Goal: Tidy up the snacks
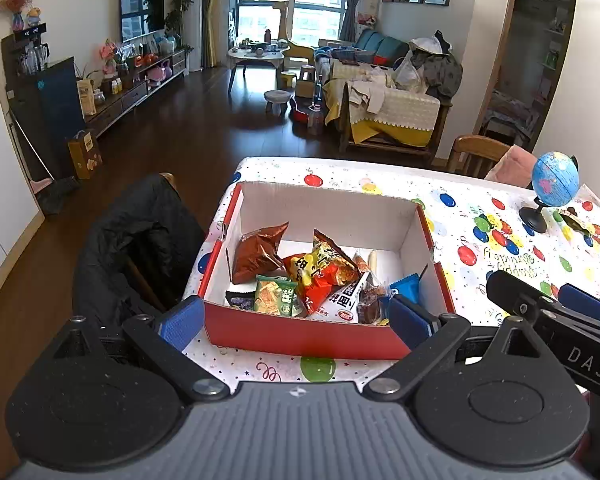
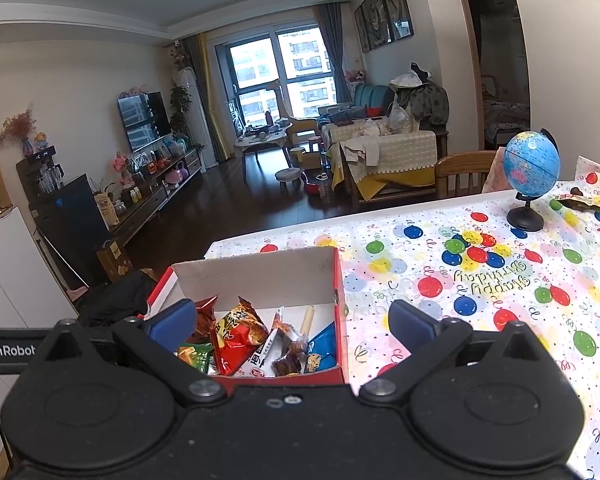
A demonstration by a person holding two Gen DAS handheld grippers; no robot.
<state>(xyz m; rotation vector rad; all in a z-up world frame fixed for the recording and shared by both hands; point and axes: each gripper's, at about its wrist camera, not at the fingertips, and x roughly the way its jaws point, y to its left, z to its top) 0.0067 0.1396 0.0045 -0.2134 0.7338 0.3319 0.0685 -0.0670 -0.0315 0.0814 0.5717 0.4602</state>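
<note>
Both grippers, left (image 1: 296, 318) and right (image 2: 292, 326), jaws apart, holding nothing; red snack box (image 1: 300, 334) lower centre looks filled. Probably just stragglers by the globe (image 2: 532, 164).

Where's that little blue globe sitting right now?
The globe stands on its black base at the table's far right edge, well apart from the red box of snacks, just in front of a wooden chair.
</note>
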